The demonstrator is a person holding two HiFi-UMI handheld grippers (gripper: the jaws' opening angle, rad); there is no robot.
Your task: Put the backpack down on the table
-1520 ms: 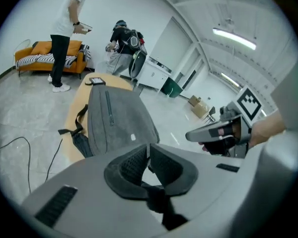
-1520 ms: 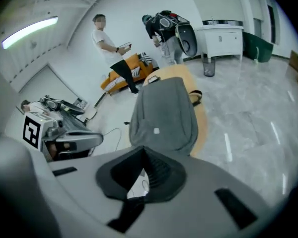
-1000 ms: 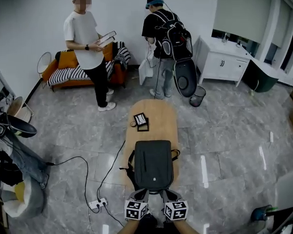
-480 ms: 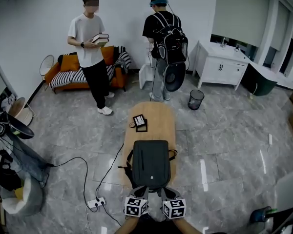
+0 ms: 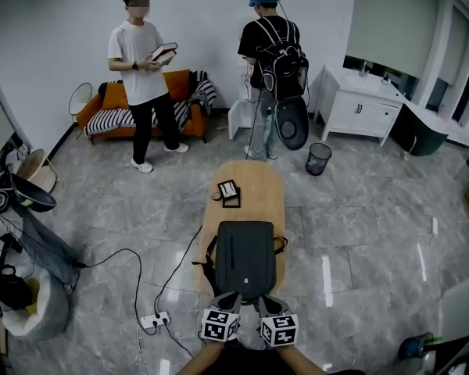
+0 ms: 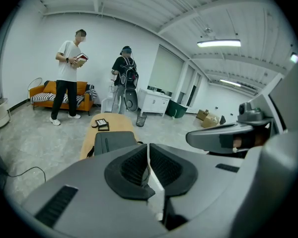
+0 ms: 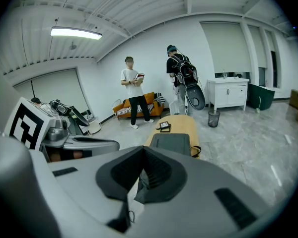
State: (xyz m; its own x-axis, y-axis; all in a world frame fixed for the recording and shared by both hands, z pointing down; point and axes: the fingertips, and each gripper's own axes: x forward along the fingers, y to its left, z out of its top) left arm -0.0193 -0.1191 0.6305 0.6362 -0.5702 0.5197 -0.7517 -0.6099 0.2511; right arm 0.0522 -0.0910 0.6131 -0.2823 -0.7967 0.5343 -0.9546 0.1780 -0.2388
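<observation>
centrally, backpack point(image 5: 245, 258) laid flat on table point(image 5: 259, 180), left gripper point(image 5: 231, 297) and right gripper point(image 5: 265, 300) held at its near end, both jaw pairs pressed together

The backpack point(image 5: 245, 258) is of dark grey cloth with a matt finish, and it lies on a table point(image 5: 258, 180) whose top looks like pale, smooth wood with a dull sheen. The floor point(image 5: 359, 209) is grey marbled tile, polished enough to throw back streaks of the ceiling lights. The left gripper point(image 6: 148, 152) and the right gripper point(image 7: 141, 155) have smooth, matt grey plastic shells, and their pads point(image 6: 131, 167) are black, ribbed and rubbery-looking.
</observation>
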